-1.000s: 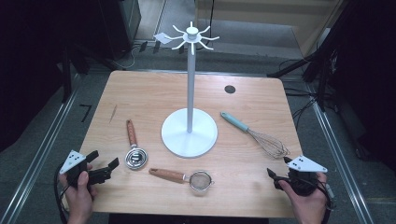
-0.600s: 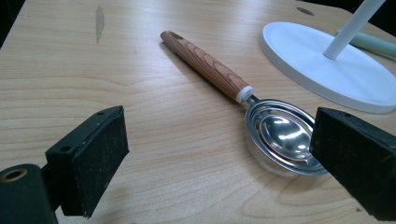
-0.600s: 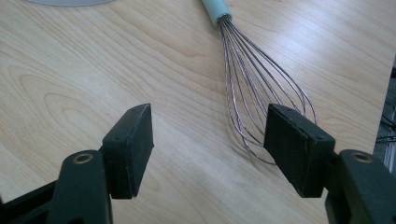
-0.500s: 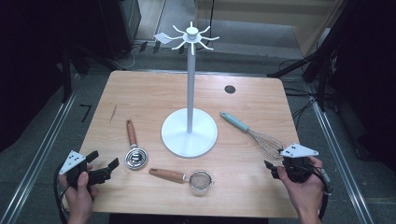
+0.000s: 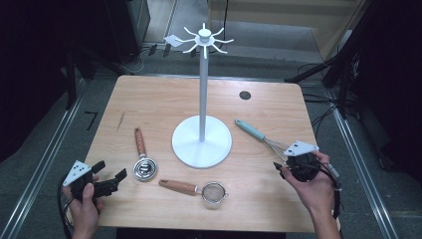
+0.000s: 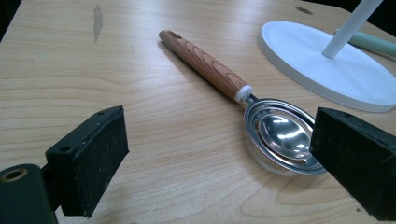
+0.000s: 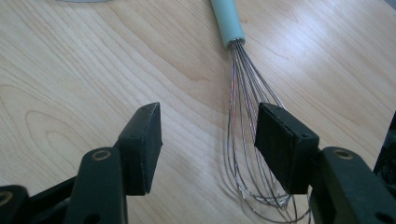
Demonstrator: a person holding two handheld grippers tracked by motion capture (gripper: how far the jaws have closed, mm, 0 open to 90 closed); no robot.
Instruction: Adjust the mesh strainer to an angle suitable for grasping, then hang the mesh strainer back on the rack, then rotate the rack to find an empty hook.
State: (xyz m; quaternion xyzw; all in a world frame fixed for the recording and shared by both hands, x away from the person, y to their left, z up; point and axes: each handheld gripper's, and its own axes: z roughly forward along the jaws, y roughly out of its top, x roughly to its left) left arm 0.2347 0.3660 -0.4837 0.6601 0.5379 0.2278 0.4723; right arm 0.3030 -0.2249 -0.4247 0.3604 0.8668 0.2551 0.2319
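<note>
The whisk [image 5: 261, 137] lies flat on the counter [image 5: 159, 104], right of centre: a pale teal handle pointing up and left, thin steel wires fanning toward the near right edge. In the right gripper view its wire loops [image 7: 250, 140] rest on the wood

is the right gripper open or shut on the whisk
Open: the right gripper has just been closing, but a gap shows around the whisk wires; pads aren't pressing.

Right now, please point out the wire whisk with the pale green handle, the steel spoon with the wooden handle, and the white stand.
wire whisk [image 7: 243, 112], right gripper view, on its wire loops.
steel spoon [image 6: 280, 133], left gripper view, on its bowl.
white stand [image 5: 201, 142], high view, on its round base.
</note>
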